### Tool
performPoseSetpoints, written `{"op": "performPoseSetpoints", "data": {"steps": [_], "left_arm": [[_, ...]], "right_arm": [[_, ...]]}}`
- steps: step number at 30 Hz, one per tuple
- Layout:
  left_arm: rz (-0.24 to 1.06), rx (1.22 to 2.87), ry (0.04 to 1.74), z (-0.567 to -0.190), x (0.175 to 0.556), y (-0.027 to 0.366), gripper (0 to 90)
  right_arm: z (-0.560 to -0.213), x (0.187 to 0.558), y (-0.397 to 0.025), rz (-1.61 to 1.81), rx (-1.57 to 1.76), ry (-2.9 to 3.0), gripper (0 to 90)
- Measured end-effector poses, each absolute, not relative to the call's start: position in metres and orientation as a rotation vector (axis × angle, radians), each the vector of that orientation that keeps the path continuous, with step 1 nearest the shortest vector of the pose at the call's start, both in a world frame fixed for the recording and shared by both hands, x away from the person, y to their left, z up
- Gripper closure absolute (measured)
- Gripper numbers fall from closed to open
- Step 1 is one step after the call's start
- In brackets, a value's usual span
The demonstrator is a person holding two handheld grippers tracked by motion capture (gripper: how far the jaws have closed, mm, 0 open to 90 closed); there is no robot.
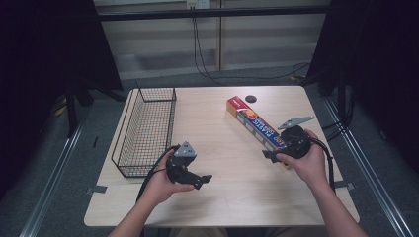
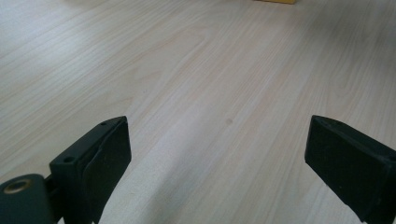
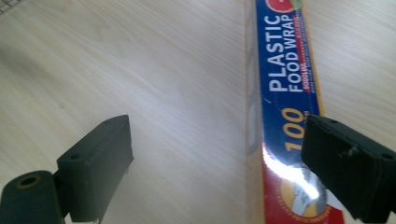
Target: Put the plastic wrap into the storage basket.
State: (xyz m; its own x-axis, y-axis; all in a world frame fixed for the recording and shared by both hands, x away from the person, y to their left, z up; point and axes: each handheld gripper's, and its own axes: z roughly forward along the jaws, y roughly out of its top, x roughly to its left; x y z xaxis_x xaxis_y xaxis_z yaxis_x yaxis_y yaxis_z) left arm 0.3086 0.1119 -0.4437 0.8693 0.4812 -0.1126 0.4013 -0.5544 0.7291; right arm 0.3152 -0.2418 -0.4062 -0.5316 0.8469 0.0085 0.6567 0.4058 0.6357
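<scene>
A long box of plastic food wrap (image 1: pixel 255 124), blue with red and yellow ends, lies slantwise on the right half of the wooden table (image 1: pixel 222 197). A hand holds my right gripper (image 1: pixel 272 155) at the box's near end. In the right gripper view that gripper (image 3: pixel 217 172) is open, and its right jaw hangs over the box (image 3: pixel 285 79) while the left jaw is over bare wood. My left gripper (image 1: pixel 203 180) sits in the other hand near the table's front, pointing right. Its jaws are open (image 2: pixel 217 158) over bare wood, with a yellow sliver of the box (image 2: pixel 275 1) far ahead.
A black wire basket (image 1: pixel 146 129) stands along the table's left edge; a corner of the basket (image 3: pixel 7 3) shows in the right gripper view. A small black round object (image 1: pixel 251 98) lies near the far edge. Cables run across the floor behind.
</scene>
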Motion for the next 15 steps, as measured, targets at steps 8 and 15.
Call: {"op": "performPoseSetpoints", "data": {"steps": [8, 15], "left_arm": [[0.123, 2.222, 0.643, -0.444, 0.312, 0.115, 7.4], [0.115, 2.242, 0.635, -0.446, 0.312, 0.114, 7.4]], "right_arm": [[-0.402, 0.339, -0.241, 0.818, 1.343, 2.354, 5.5], [-0.399, 0.362, -0.238, 0.783, 1.384, 2.360, 3.2]]}}
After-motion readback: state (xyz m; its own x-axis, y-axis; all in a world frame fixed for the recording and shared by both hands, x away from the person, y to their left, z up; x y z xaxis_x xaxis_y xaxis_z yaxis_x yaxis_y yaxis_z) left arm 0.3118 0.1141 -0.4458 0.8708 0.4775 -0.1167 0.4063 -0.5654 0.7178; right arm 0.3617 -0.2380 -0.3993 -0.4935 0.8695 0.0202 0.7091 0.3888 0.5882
